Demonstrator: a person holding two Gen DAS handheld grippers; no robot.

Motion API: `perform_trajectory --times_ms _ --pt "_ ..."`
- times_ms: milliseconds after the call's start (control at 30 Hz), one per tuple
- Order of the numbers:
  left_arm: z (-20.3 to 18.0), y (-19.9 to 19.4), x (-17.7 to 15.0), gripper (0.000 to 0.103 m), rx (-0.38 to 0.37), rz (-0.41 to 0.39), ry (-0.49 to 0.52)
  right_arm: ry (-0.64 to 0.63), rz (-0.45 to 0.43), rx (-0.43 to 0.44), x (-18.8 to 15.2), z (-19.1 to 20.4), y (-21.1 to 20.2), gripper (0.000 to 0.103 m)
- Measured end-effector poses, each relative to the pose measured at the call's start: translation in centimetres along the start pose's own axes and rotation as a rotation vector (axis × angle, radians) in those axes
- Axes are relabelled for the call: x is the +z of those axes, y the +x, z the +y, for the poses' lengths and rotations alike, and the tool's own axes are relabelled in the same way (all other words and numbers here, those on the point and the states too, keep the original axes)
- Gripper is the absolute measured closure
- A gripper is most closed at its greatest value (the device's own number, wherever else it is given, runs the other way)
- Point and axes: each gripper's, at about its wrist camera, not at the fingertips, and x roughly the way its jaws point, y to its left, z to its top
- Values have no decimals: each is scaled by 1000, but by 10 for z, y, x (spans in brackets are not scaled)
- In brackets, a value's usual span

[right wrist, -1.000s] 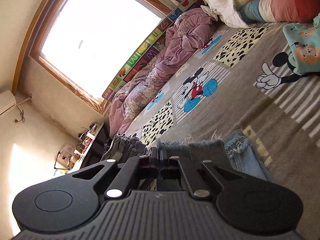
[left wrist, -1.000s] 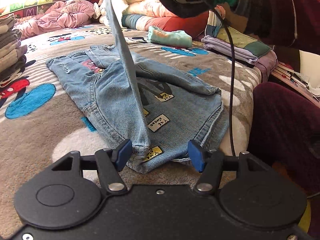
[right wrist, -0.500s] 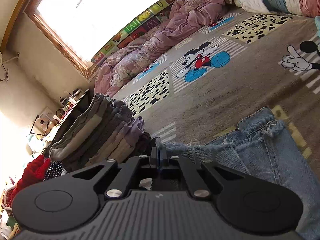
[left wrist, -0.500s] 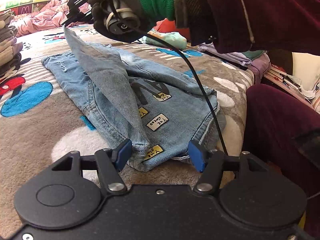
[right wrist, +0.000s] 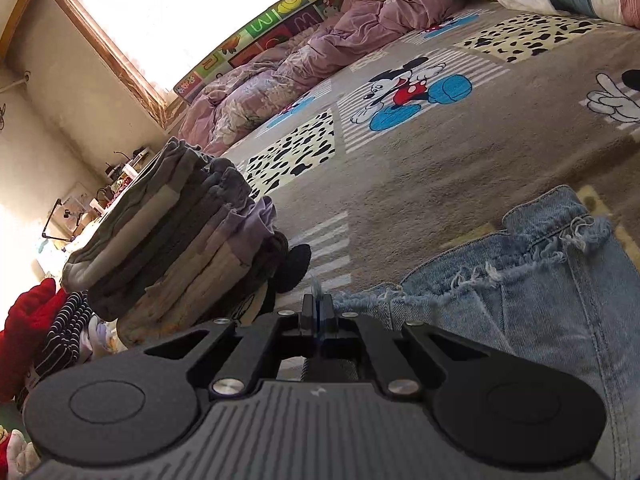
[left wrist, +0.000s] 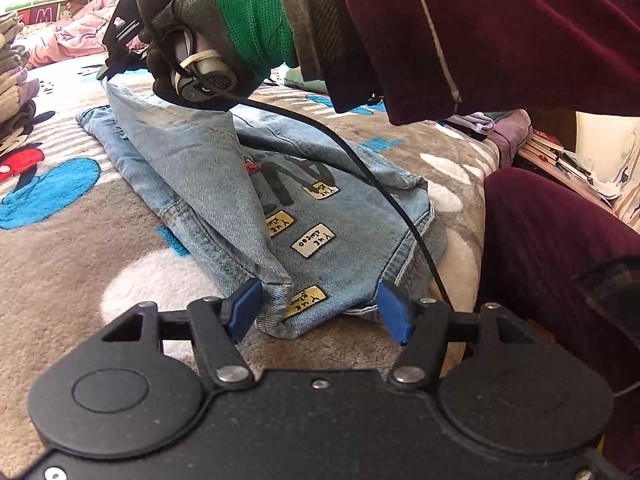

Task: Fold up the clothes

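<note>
Denim jeans [left wrist: 320,216] are spread on the cartoon-print blanket [left wrist: 80,248] of the bed, with one leg lifted and drawn across the rest. That leg's frayed hem is pinched in the fully closed right gripper [right wrist: 319,312], carried by a gloved hand [left wrist: 192,56]. The left gripper [left wrist: 320,312] is seen with jaws apart, straddling the near waist edge without pressing it.

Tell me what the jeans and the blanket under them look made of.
Jeans: light-washed denim, judging by the diagonal weave, frayed hem and sewn patches. Blanket: seemingly plush fleece, matte and fuzzy, with a printed cartoon pattern; the exact fibre cannot be told.
</note>
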Motion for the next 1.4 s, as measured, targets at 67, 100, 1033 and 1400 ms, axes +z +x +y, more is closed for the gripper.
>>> perform_trajectory --times_ms 67,100,1033,1400 --pt "0 1 0 40 0 2 1 -10 23 -8 -1 -2 5 99" --pt "0 1 0 39 0 2 1 -15 38 -8 -1 -3 8 99" --pt "13 -21 12 38 54 -92 -60 9 -64 -37 2 -117 -135 54" --pt "18 -12 40 38 72 -249 -239 49 -73 -40 -96 -186 -244 53"
